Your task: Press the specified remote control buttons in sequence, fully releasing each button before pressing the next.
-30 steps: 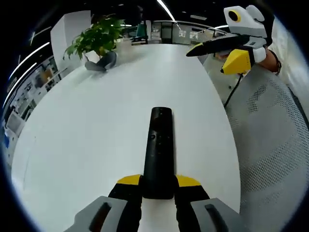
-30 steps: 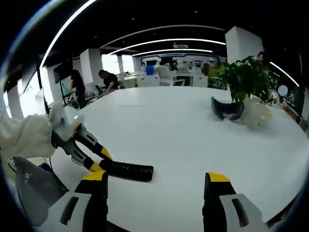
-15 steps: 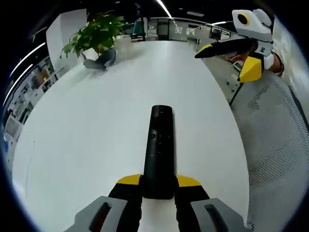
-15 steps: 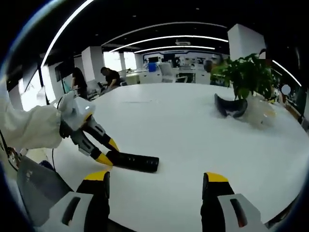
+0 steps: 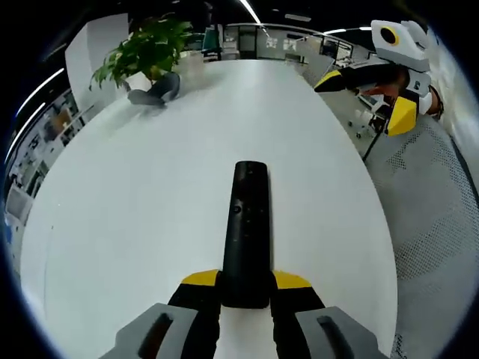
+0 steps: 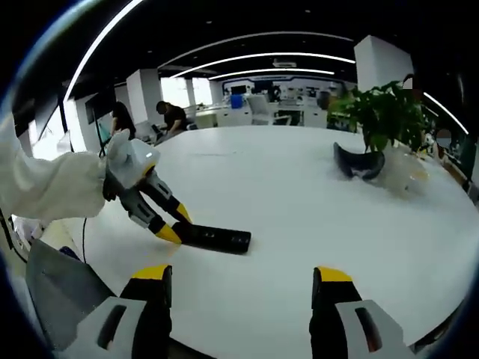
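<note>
A long black remote control (image 5: 245, 232) lies on the white table (image 5: 150, 187), its near end clamped between the yellow-tipped jaws of my left gripper (image 5: 245, 283). From the right gripper view the same remote (image 6: 217, 238) rests flat with my left gripper (image 6: 174, 230) shut on its left end, held by a white-sleeved arm. My right gripper (image 6: 241, 278) hovers open above the table's near edge, well short of the remote. In the left gripper view it (image 5: 374, 93) hangs beyond the table's right edge, jaws apart.
A potted plant (image 5: 146, 52) and a dark headset (image 5: 153, 91) stand at the table's far end, also seen as plant (image 6: 385, 116) and headset (image 6: 358, 163). A mesh chair (image 5: 438, 224) sits off the table's edge. People sit at desks far behind (image 6: 168, 120).
My left gripper with the remote has slid a little further onto the table in the right gripper view. My right gripper has drifted slightly away and up in the left gripper view.
</note>
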`<state>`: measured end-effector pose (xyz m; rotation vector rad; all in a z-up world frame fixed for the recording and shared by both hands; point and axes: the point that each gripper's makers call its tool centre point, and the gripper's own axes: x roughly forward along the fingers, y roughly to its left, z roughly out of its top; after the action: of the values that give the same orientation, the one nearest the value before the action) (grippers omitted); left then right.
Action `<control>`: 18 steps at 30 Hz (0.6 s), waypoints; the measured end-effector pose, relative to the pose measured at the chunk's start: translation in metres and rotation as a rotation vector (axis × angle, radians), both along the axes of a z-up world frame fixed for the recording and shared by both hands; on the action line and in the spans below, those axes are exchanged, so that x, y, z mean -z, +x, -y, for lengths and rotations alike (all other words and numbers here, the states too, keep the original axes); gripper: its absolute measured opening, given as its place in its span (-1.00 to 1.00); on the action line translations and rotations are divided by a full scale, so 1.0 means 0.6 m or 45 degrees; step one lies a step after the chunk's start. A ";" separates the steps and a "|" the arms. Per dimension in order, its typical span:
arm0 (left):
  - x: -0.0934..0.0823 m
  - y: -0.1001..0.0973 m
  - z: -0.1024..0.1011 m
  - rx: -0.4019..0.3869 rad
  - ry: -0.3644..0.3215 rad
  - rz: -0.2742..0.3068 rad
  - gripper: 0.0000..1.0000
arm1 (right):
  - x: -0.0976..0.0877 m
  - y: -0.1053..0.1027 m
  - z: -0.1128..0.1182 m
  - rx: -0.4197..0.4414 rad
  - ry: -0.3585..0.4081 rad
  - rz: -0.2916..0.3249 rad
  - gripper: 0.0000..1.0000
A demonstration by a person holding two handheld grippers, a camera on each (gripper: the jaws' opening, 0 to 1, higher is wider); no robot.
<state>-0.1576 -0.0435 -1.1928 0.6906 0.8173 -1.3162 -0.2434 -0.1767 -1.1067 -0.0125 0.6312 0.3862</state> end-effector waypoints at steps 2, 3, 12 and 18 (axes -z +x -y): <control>-0.001 0.006 -0.001 0.002 0.009 -0.005 -0.51 | 0.000 0.000 0.000 0.001 -0.002 0.002 0.51; -0.001 0.010 0.000 0.004 0.007 -0.005 -0.51 | 0.000 0.001 0.001 0.003 -0.003 0.002 0.50; 0.001 0.040 0.000 0.046 0.043 -0.015 -0.51 | 0.004 0.000 0.002 0.002 -0.009 -0.011 0.49; 0.001 0.060 0.003 0.078 0.050 -0.011 -0.51 | 0.009 -0.001 0.000 -0.009 -0.020 -0.022 0.47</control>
<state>-0.1214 -0.0451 -1.1933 0.7464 0.8361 -1.3617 -0.2440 -0.1769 -1.1119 -0.0268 0.6511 0.3881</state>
